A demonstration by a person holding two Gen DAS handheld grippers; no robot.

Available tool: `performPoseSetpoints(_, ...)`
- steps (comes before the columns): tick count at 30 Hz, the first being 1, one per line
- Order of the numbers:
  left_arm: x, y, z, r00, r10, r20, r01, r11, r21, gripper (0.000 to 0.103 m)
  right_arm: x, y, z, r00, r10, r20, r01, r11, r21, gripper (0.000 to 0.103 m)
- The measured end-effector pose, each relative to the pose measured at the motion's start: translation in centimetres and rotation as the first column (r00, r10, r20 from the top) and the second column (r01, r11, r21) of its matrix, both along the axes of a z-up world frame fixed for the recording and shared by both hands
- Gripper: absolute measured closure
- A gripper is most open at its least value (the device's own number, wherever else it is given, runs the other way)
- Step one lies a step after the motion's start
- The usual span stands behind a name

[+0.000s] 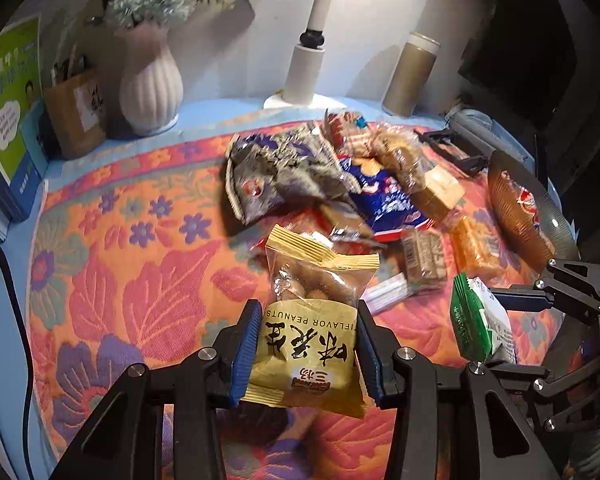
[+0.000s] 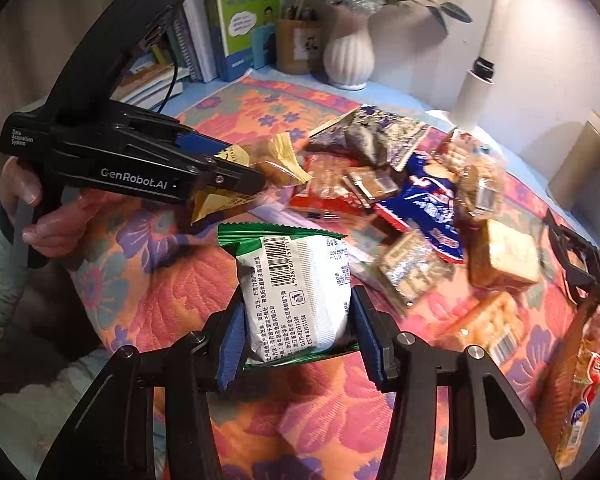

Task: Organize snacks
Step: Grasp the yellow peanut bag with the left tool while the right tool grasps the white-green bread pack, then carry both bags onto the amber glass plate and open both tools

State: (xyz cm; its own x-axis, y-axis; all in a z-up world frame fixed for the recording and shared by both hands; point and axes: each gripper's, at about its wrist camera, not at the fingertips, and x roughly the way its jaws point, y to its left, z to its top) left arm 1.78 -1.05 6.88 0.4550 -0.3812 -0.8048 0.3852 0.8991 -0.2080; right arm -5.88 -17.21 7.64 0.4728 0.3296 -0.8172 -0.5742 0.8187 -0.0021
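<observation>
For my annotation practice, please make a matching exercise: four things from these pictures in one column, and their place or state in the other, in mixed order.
1. yellow peanut packet
2. green and white packet
3. white ribbed vase
4. blue snack bag

a. in the snack pile on the cloth
b. held by the left gripper
c. standing upright by the wall
d. held by the right gripper

Pairs: 1-b, 2-d, 3-c, 4-a

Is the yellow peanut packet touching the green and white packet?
Apart. The left wrist view shows the yellow peanut packet and the green and white packet with cloth between.
</observation>
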Motion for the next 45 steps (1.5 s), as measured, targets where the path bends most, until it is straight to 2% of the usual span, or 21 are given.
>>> performPoseSetpoints(9,0.8,-5.0,3.0,0.996,-0.074,0.044,0.075,0.997,-0.018,0.059,0.0,-5.6,2.8,0.988,-0.146,0.043,0.144,0.989,0.043,0.055)
performPoseSetpoints(19,1.1,-14.7,5.4,0.967,-0.240,0.087,0.240,0.971,0.003,0.059,-0.6,-14.1,5.3,0.940,-0.333,0.079,0.326,0.941,0.085,0.055)
performPoseSetpoints(27,0.2,-22.4,5.8,0.937,-0.340,0.083,0.341,0.940,0.010,0.059,-1.8,-20.2,6.2,0.888,-0.449,0.098,0.438,0.892,0.112,0.055)
performPoseSetpoints(32,-0.5,-27.3,5.9,0.908,-0.413,0.075,0.414,0.910,0.006,0.059,-2.3,-24.1,6.4,0.850,-0.517,0.097,0.504,0.853,0.134,0.055)
performPoseSetpoints(45,-0.8,-36.0,5.8,0.850,-0.524,0.051,0.525,0.851,-0.012,0.059,-2.6,-31.8,3.8,0.753,-0.658,0.012,0.649,0.745,0.155,0.055)
